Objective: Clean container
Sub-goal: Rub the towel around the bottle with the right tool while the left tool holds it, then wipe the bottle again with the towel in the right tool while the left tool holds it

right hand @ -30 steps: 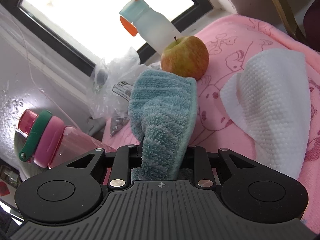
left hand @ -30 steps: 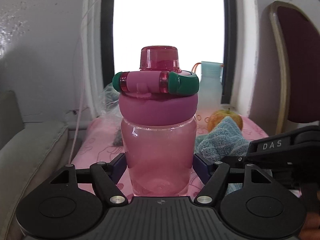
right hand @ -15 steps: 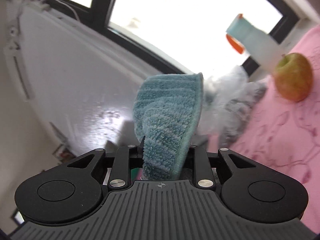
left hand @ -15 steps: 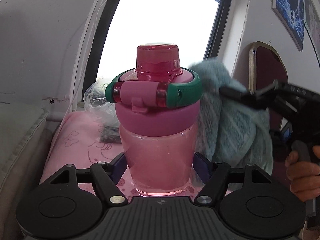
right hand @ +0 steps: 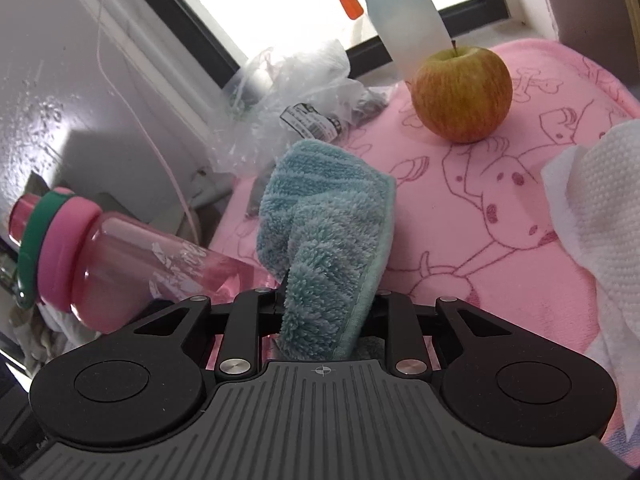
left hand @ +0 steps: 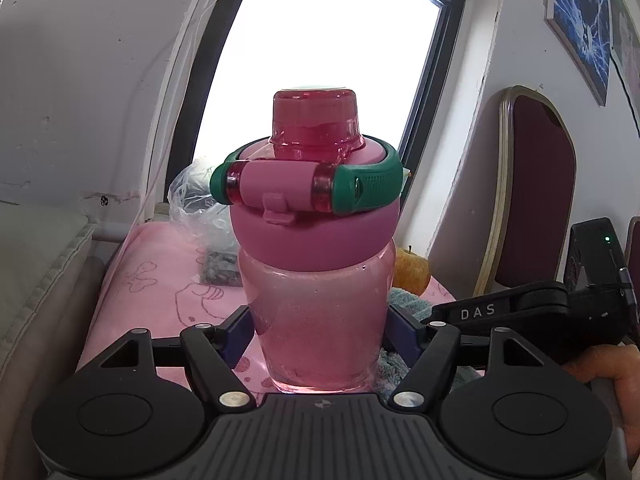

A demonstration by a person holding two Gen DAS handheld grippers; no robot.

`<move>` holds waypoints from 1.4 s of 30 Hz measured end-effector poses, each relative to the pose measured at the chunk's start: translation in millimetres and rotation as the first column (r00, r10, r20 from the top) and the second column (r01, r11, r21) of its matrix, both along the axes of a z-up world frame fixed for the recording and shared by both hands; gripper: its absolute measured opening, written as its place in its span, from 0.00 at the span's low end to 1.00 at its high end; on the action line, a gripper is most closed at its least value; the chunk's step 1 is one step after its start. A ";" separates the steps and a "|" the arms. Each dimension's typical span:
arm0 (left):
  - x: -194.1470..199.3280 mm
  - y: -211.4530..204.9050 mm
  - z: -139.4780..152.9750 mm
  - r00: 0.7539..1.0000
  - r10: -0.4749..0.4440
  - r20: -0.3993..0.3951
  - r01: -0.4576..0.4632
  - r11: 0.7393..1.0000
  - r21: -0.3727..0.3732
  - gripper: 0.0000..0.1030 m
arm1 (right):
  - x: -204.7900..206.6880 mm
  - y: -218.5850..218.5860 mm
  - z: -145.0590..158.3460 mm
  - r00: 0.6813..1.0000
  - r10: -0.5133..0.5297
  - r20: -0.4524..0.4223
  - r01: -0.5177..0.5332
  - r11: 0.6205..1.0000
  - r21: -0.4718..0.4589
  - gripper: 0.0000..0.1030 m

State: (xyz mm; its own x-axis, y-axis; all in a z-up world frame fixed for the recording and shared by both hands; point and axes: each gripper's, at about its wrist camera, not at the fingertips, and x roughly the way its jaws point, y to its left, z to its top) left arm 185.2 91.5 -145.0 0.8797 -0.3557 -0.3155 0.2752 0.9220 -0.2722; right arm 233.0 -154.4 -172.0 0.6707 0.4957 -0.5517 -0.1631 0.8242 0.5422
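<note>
The translucent pink plastic bottle with pink lid and green carry ring (left hand: 318, 280) is clamped low on its body by the left hand-held gripper (left hand: 320, 332), jaws closed on both sides; it is held near the left edge of the pink cartoon-print cloth covering the desk (right hand: 500, 208), whether resting or lifted cannot be told. Risk: the grip sits near the base and the lid end is heavy, so the bottle could be levered or slid out if it is rubbed hard near the top. A beige cushion (left hand: 36, 280) lies just left of that edge, leaving little room on that side. A crumpled clear plastic bag (right hand: 288, 92) lies behind, near the window; it could be snagged by a wide sweep.

The folded teal microfibre cloth (right hand: 328, 240) is pinched in the closed right hand-held gripper (right hand: 320, 312), just beside the bottle's base. A loose fold could be dragged across the desk. A yellow-red apple (right hand: 462, 94) stands farther right, apart, and could be set rolling by a knock. A frosted bottle with orange loop (right hand: 400, 12) stands behind it. White textured paper towel (right hand: 592, 208) crowds the right edge. Open room is left mostly in the middle.
</note>
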 end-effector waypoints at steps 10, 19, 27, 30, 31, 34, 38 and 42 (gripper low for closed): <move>0.2 -0.1 -0.1 1.000 0.005 0.003 -0.005 1.000 -0.001 0.68 | -3.1 0.6 3.7 1.000 0.010 0.011 -0.010 1.000 -0.006 0.25; -3.2 -2.7 2.4 1.000 0.013 0.001 -0.013 1.000 -0.006 0.68 | -7.2 -1.2 6.3 1.000 0.015 0.020 -0.015 1.000 -0.012 0.25; -2.6 -1.6 1.4 1.000 0.006 0.001 -0.006 1.000 -0.004 0.68 | -26.1 -26.9 25.0 0.968 0.013 0.252 -0.118 0.904 0.410 0.24; -3.3 -3.2 1.2 1.000 -0.003 0.007 0.003 1.000 0.012 0.68 | -22.1 -22.8 24.6 0.950 0.068 0.303 -0.238 0.788 0.568 0.24; -3.7 -3.5 1.0 1.000 -0.007 0.009 0.007 1.000 0.017 0.68 | -18.2 -18.2 22.6 0.955 0.078 0.285 -0.235 0.786 0.572 0.24; -4.2 -2.3 0.5 1.000 -0.007 0.010 0.007 1.000 0.018 0.68 | -4.2 -7.8 13.1 0.980 0.077 0.184 -0.167 0.822 0.545 0.24; -3.1 2.7 -0.2 1.000 -0.006 -0.002 0.006 1.000 -0.011 0.68 | 11.2 -9.5 -4.6 1.000 0.029 -0.005 -0.024 0.899 0.438 0.24; -2.1 -0.3 0.1 1.000 -0.007 0.001 0.007 1.000 -0.002 0.68 | 12.4 -13.9 -12.7 0.995 -0.003 -0.096 0.032 0.953 0.301 0.25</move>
